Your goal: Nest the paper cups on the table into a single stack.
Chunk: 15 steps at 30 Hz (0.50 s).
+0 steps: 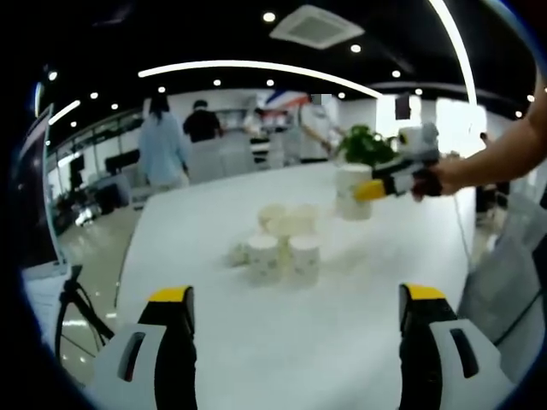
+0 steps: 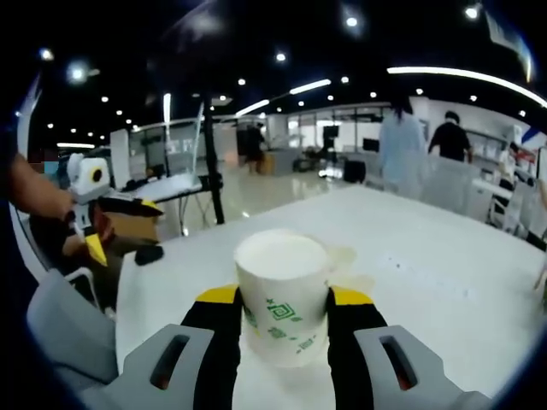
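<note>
Right gripper (image 2: 285, 312) clamped on tapered printed paper cup (image 2: 283, 290) — left gripper (image 1: 295, 309) spread wide above smooth white table (image 1: 342, 282).

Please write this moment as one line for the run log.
right gripper: shut on paper cup, upright | left gripper: open, holds nothing | cup cluster: on white table, not yet stacked

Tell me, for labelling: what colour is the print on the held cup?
Green print on the white paper cup, clearest in the right gripper view.
</note>
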Each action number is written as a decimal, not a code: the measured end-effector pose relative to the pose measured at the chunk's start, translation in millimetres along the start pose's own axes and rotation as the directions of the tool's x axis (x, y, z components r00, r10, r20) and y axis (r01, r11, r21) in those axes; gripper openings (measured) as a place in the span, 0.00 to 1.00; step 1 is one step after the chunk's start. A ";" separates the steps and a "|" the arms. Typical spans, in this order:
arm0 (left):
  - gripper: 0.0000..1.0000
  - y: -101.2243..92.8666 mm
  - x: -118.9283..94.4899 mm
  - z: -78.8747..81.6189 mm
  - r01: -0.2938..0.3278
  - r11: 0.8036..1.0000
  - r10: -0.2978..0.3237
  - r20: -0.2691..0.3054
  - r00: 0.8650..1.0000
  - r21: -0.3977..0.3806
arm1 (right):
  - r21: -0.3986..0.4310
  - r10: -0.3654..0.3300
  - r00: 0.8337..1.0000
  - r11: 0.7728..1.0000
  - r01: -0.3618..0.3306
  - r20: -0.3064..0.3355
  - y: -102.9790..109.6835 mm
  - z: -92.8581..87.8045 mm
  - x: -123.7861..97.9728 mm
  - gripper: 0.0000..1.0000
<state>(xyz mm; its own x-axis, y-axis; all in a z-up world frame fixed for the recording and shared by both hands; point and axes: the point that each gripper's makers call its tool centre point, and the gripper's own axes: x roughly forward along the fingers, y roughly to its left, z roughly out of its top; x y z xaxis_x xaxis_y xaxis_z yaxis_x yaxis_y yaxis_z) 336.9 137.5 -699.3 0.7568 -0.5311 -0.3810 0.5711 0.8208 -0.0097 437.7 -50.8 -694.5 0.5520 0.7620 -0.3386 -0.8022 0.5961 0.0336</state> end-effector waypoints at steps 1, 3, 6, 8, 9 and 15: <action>0.97 -0.8 -0.1 0.2 0.001 1.000 -0.001 0.000 1.000 0.001 | 0.000 0.001 1.000 1.000 -0.001 0.000 0.6 0.1 -0.5 0.36; 0.97 -2.9 -0.6 1.7 0.003 1.000 -0.003 0.003 1.000 0.005 | 0.001 0.005 1.000 1.000 -0.005 0.006 3.5 1.1 -2.9 0.36; 0.97 -3.9 -1.0 3.7 0.003 1.000 -0.003 0.006 1.000 0.006 | -0.001 0.011 1.000 1.000 -0.011 0.009 8.2 2.1 -6.0 0.36; 0.97 -5.1 -1.6 5.7 0.003 1.000 -0.003 0.009 1.000 0.015 | -0.014 0.017 1.000 1.000 -0.017 0.007 12.6 3.3 -8.6 0.36; 0.97 -5.9 -2.0 6.7 0.004 1.000 -0.004 0.011 1.000 0.021 | -0.022 0.021 1.000 1.000 -0.021 0.007 15.0 3.7 -10.1 0.36; 0.97 -9.4 -2.3 11.6 0.008 1.000 -0.008 0.018 1.000 0.029 | -0.025 0.033 0.999 0.999 -0.032 0.009 23.2 4.9 -16.4 0.36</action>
<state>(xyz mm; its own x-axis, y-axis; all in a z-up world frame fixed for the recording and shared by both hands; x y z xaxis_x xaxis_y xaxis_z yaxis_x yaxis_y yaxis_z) 333.4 128.6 -687.6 0.7578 -0.5415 -0.3641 0.5858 0.8104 0.0140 411.1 -48.3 -683.5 0.5276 0.7834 -0.3285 -0.8252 0.5645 0.0207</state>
